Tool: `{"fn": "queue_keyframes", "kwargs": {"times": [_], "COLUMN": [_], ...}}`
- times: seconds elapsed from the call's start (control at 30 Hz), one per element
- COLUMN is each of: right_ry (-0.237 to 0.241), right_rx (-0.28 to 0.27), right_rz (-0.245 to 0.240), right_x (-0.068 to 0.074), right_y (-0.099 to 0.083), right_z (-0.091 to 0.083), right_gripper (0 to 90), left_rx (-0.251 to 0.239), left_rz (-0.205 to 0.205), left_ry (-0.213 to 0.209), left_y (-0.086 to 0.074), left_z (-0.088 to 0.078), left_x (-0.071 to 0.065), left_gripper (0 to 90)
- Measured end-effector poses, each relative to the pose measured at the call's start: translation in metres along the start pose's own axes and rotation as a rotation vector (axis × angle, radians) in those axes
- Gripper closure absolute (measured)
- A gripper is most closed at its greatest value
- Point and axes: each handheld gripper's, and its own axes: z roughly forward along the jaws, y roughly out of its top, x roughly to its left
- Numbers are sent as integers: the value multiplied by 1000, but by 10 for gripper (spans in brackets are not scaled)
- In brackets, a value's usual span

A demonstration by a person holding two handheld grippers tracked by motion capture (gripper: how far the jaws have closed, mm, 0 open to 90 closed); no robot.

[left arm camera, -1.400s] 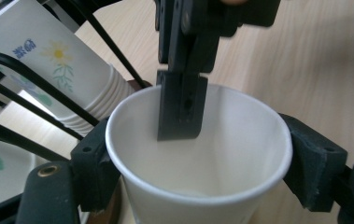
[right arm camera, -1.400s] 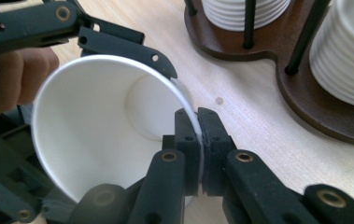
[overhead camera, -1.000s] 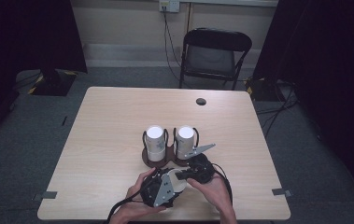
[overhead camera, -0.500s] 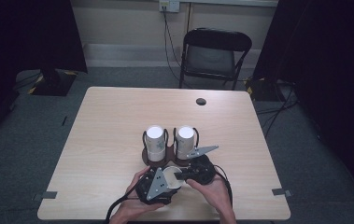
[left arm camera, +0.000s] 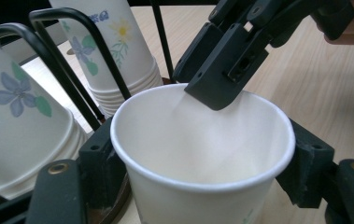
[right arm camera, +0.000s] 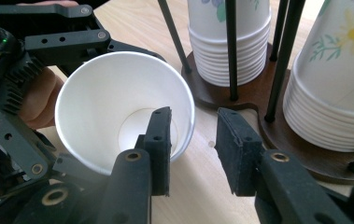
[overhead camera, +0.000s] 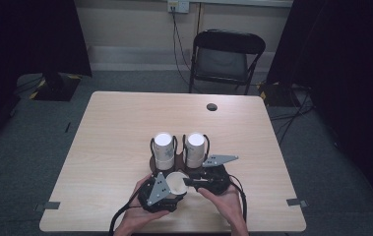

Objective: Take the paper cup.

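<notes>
A white paper cup (overhead camera: 175, 183) stands upright near the table's front edge. My left gripper (overhead camera: 163, 192) is shut on it, one jaw on each side of the cup wall (left arm camera: 202, 140). My right gripper (overhead camera: 190, 182) reaches in from the right. Its jaws have just been opening and now straddle the cup's rim (right arm camera: 191, 112), one finger (right arm camera: 158, 140) inside the cup and the other outside, with neither pad pressing on it. Just behind, two stacks of flower-printed cups (overhead camera: 164, 147) (overhead camera: 195, 146) sit upside down in a black wire rack on a dark wooden base (right arm camera: 258, 112).
The rack's thin black rods (right arm camera: 230, 51) rise close to my right gripper's jaws. A small black round object (overhead camera: 212, 106) lies at the table's far side. A folding chair (overhead camera: 226, 59) stands beyond the table. The person's hands are at the front edge (overhead camera: 174, 230).
The right gripper's jaws have parted at the cup's rim. Both hands and the cup have stayed almost where they were.
</notes>
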Motion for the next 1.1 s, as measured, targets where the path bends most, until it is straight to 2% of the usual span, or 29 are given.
{"fn": "queue_keyframes", "kwargs": {"times": [0.2,0.33,0.5,0.53,0.83,0.97,1.0,1.1], "right_ry": [-18,2,-2,-21,-20,-44,-55,-72], "right_rx": [-24,-68,-98,-112,-153,-166,-191,-210], "right_rz": [-6,-12,-25,-42,-34,-31,-27,-20], "right_x": [0,0,2,3,1,-2,-4,-6], "right_y": [0,1,0,-1,-5,-9,-12,-15], "right_z": [-3,-6,-8,-8,-14,-17,-19,-21], "right_gripper": [638,635,630,607,607,597,590,581], "left_rx": [-6,-30,-30,-49,-74,-82,-92,-101], "left_rz": [-23,-56,-59,-85,-131,-151,-168,-174], "left_ry": [8,5,14,19,40,46,42,49], "left_y": [-2,-3,-3,-3,-6,-6,-5,-6], "left_z": [-3,-8,-10,-12,-23,-28,-30,-33], "left_x": [1,4,6,7,16,20,23,25], "left_gripper": [280,285,284,284,284,285,285,285]}}
